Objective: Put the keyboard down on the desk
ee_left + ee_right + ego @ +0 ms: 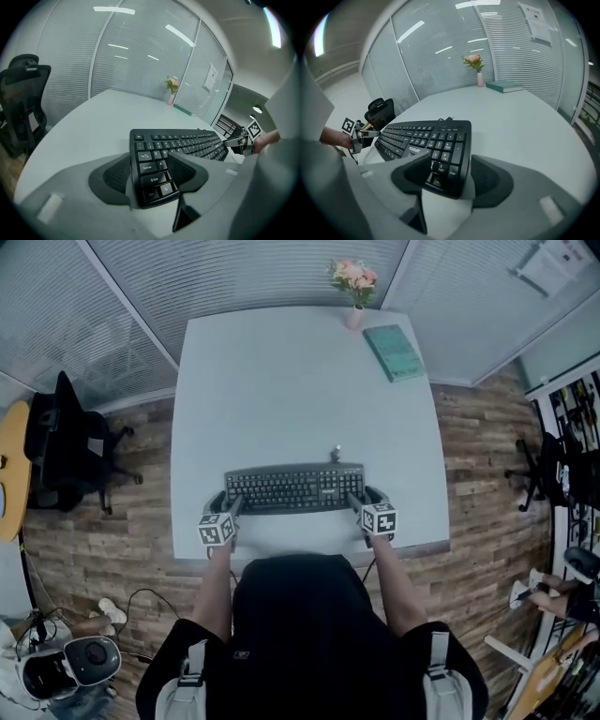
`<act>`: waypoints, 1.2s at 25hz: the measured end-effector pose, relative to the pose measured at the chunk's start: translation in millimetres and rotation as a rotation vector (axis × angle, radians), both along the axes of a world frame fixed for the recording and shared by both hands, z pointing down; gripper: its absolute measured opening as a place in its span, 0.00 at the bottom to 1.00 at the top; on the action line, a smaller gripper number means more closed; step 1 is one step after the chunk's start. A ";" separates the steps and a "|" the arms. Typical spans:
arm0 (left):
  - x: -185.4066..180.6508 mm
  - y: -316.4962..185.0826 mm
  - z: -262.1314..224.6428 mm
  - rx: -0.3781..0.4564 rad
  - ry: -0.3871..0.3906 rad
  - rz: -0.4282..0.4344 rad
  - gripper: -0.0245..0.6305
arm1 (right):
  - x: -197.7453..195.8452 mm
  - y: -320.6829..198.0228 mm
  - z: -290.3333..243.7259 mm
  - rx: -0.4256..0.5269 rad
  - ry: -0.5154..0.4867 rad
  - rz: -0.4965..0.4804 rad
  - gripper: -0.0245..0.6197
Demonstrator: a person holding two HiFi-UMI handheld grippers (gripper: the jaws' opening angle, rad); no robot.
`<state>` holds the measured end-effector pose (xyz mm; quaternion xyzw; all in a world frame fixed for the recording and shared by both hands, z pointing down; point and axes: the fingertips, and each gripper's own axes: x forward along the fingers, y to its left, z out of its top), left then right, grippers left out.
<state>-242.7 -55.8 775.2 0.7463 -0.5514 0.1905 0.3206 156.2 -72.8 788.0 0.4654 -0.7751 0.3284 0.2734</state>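
the keyboard (293,488) lies flat on the table (281,381), close to the near edge and square to you, so by the look of it you are at the release, the last step of putting it down. your left gripper (228,509) has the keyboard's left end between its jaws, one pad over the letter keys and the other against the outer edge. your right gripper (364,505) has the right end, the number pad, between its jaws in the same way. both pairs of jaws stand wide and, as far as i can judge, loose round the keyboard rather than clamped on it.

what the next move calls for is a clean withdrawal. draw each gripper straight back toward yourself along the line it points, and keep the pads off the keys and the edges so the keyboard is not dragged toward the table's rim. the risk i see is a pad catching an end and skewing it.
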 end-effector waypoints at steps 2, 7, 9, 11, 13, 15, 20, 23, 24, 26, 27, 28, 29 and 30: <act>0.0 3.4 -4.8 0.012 -0.010 0.008 0.42 | -1.2 2.0 -2.7 0.016 0.012 -0.016 0.44; 15.7 15.9 -13.5 0.028 -0.104 0.119 0.42 | -8.6 8.8 -14.1 0.106 0.096 -0.127 0.44; 31.1 20.9 -20.2 0.042 -0.148 0.183 0.41 | -12.1 16.8 -21.4 0.139 0.134 -0.207 0.42; 49.0 24.6 -29.4 0.070 -0.168 0.227 0.39 | -12.1 26.7 -28.0 0.160 0.160 -0.268 0.33; 64.9 29.7 -38.9 0.100 -0.167 0.266 0.30 | -13.4 36.5 -33.2 0.173 0.176 -0.308 0.20; 79.8 37.6 -47.8 0.119 -0.147 0.319 0.14 | -16.9 45.8 -35.8 0.182 0.186 -0.343 0.13; 106.4 58.0 -53.9 0.101 -0.104 0.412 0.05 | -20.4 63.1 -43.9 0.199 0.188 -0.393 0.08; 113.4 71.6 -54.4 0.089 -0.100 0.427 0.05 | -18.9 74.3 -48.0 0.209 0.182 -0.395 0.08; 116.0 75.8 -54.1 0.085 -0.097 0.433 0.05 | -17.5 77.4 -48.6 0.210 0.180 -0.392 0.08; 120.7 83.9 -53.4 0.076 -0.091 0.445 0.05 | -15.1 83.2 -49.0 0.211 0.178 -0.388 0.08; 122.6 87.7 -53.0 0.072 -0.091 0.451 0.05 | -14.4 86.0 -49.2 0.212 0.177 -0.387 0.08; 124.0 91.1 -52.7 0.069 -0.090 0.456 0.05 | -13.8 88.4 -49.5 0.213 0.176 -0.385 0.08; 125.3 94.2 -52.6 0.066 -0.090 0.461 0.05 | -13.2 90.5 -49.8 0.215 0.177 -0.382 0.08; 126.7 97.4 -52.6 0.065 -0.090 0.465 0.05 | -12.5 92.7 -50.0 0.217 0.177 -0.378 0.08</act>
